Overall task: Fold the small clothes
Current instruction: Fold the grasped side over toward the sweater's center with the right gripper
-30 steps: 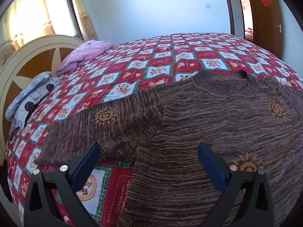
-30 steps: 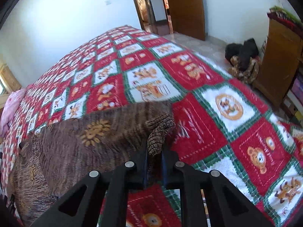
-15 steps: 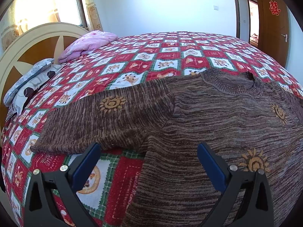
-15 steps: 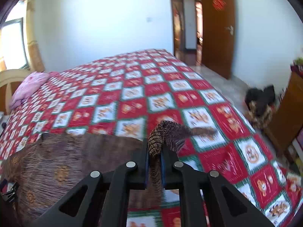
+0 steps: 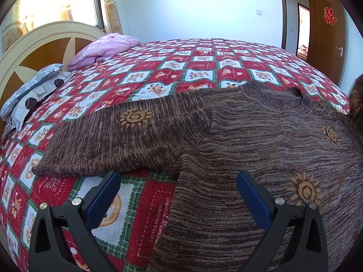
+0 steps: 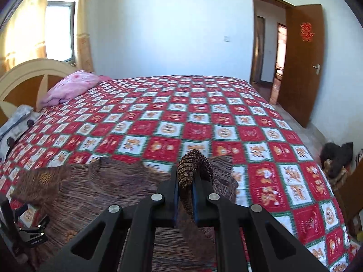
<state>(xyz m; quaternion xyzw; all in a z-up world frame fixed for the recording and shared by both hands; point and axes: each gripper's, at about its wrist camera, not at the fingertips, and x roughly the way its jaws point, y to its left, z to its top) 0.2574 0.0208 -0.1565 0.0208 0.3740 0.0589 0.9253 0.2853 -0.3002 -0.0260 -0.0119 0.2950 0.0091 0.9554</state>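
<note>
A brown knit sweater (image 5: 261, 140) with orange sun motifs lies flat on the red patchwork bedspread (image 5: 204, 68), its left sleeve (image 5: 127, 136) stretched out toward the headboard. My left gripper (image 5: 178, 187) hovers open over the sweater's lower left edge, holding nothing. In the right wrist view my right gripper (image 6: 184, 183) is shut on the cuff (image 6: 192, 165) of the other sleeve, lifted above the sweater's body (image 6: 102, 190). That raised sleeve shows at the right edge of the left wrist view.
A pink folded blanket (image 5: 104, 47) and grey patterned pillows (image 5: 34, 88) lie by the curved headboard (image 5: 45, 43). A wooden door (image 6: 301, 63) stands open at the right. Dark items (image 6: 335, 158) sit on the floor beside the bed.
My right gripper has lifted the sleeve cuff off the bed and carried it up and across toward the sweater's body, rolling as it went. The left gripper stayed open and shifted slightly.
</note>
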